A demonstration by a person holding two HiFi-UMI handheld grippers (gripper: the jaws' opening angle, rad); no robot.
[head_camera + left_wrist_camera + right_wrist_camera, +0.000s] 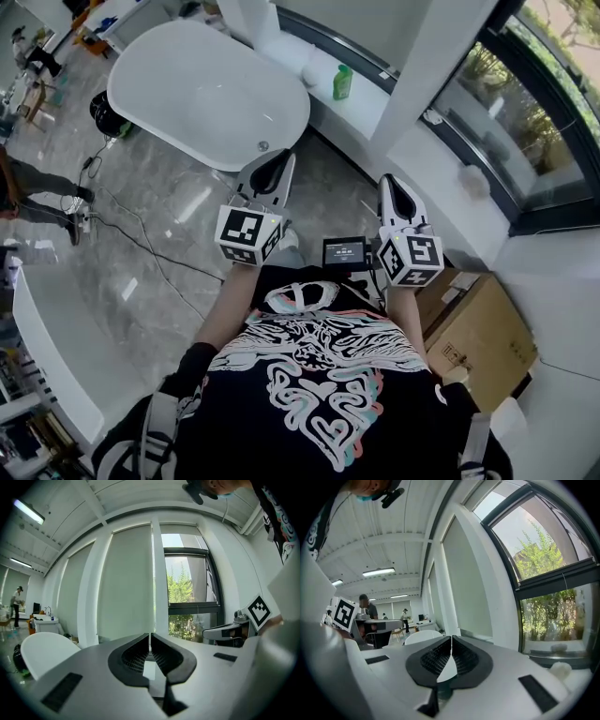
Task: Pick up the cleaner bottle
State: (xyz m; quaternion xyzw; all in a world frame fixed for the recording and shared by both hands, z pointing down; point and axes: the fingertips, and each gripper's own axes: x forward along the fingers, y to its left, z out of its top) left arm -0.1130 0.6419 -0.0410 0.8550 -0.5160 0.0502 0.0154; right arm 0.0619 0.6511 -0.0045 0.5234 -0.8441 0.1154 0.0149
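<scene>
A small green cleaner bottle [343,82] stands on the white window ledge [366,108] behind the bathtub, far ahead of both grippers. My left gripper [280,159] is held level in front of my chest, its jaws shut with nothing between them. My right gripper [395,184] hangs beside it, also shut and empty. In the left gripper view the left gripper [150,641] faces the window wall, with the right gripper's marker cube [258,611] at its right. The right gripper [451,645] shows closed tips in its own view. Neither gripper view shows the bottle.
A white bathtub [206,89] stands on the marble floor ahead to the left. A white roll [315,64] lies on the ledge near the bottle. Cardboard boxes [478,333] sit at my right. Cables [131,234] trail across the floor. A person's legs [37,192] stand at far left.
</scene>
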